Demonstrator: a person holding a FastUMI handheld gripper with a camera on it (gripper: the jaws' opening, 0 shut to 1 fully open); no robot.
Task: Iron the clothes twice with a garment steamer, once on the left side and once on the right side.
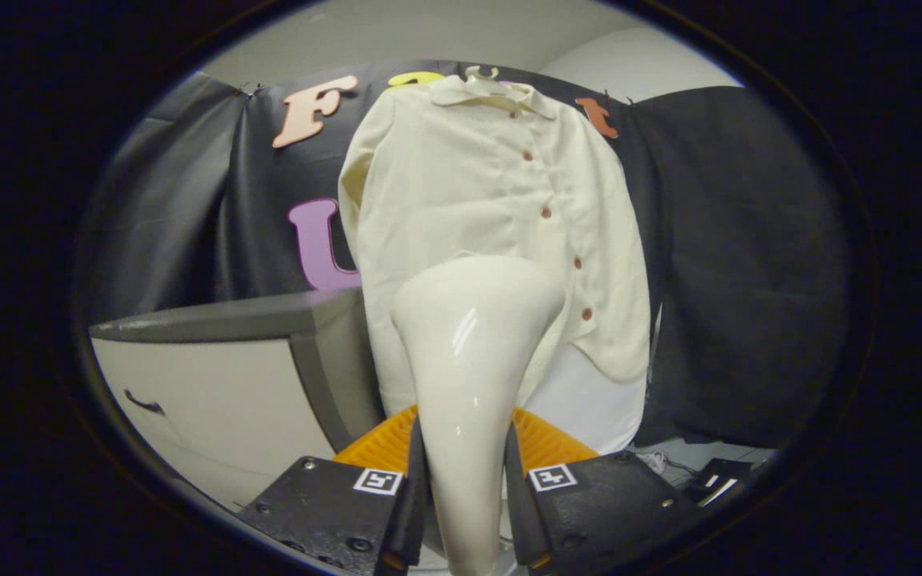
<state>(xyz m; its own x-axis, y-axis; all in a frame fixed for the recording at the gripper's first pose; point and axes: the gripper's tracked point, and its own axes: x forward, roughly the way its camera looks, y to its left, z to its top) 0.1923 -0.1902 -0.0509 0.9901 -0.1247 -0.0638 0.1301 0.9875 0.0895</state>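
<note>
A grey-topped cabinet (pixel 213 360) stands off to the left of the hanging cream shirt (pixel 493 208), and nothing blocks the way to it. The garment steamer (pixel 469 360) stands upright, long axis running up from the gripper (pixel 465 496), broad head facing the shirt's lower front. Both fingers clamp the steamer's handle.

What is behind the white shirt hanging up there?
Black cloth hangs behind the shirt. The steamer, gripped between the fingers, covers the shirt's lower middle, so that part stays hidden.
</note>
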